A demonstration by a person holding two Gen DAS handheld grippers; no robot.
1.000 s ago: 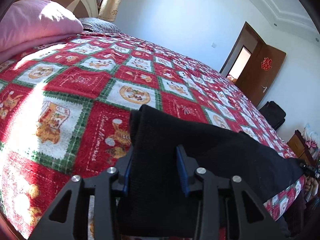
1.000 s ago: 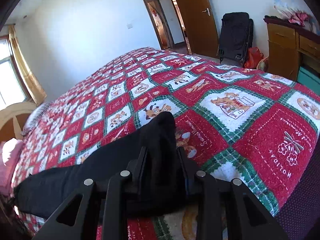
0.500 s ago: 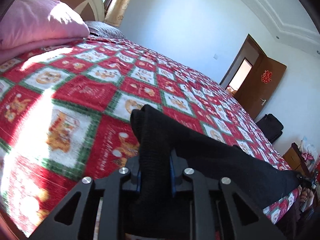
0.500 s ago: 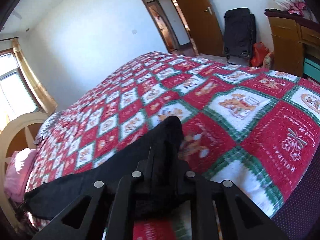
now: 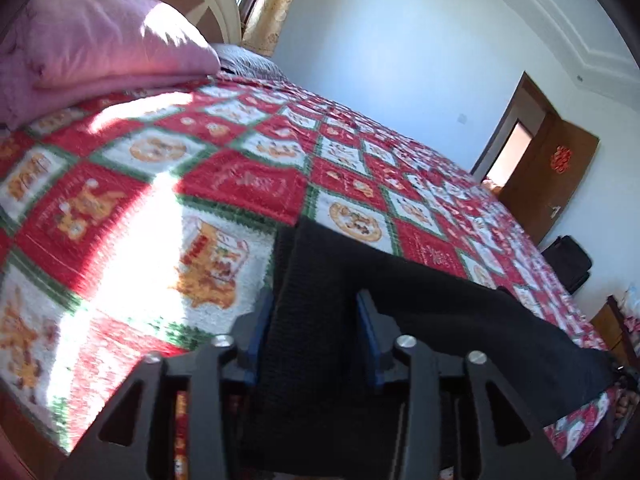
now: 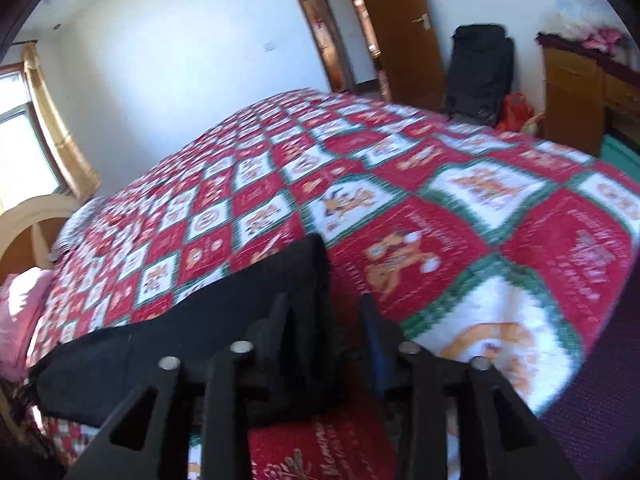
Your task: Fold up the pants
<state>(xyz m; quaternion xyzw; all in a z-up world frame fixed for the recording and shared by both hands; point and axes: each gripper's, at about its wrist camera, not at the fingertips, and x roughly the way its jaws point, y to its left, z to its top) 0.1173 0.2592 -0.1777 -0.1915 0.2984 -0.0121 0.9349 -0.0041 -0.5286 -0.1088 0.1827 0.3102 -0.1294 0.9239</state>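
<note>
My left gripper (image 5: 316, 312) has its jaws opening, the blue pads standing off either side of the black pants (image 5: 420, 320); the cloth lies between them, but neither pad presses on it. My right gripper (image 6: 326, 320) is opening as well, with the other end of the pants (image 6: 208, 332) between its fingers and a gap showing on the right-hand side.

The pants are black, a ribbed or knitted weave by the look of the left end, laid out as one long flat band along the near edge of the bed. The left end finishes in a squared, doubled-over edge; the right end rises to a blunt point just ahead of my fingers. The far edge of the band runs fairly straight, with a slight ripple toward the middle. The near side is hidden under my grippers.

Beyond the pants the quilt (image 5: 248, 184) of red and white squares with green borders stretches bare across the bed to its far edge. At the head-end corner a folded pink blanket (image 5: 100, 48) sits against the cream headboard (image 5: 208, 4), well apart from the pants. Past the foot end stand a black bag (image 6: 480, 68), a wooden cabinet (image 6: 572, 92) and an open brown door (image 6: 400, 32).
</note>
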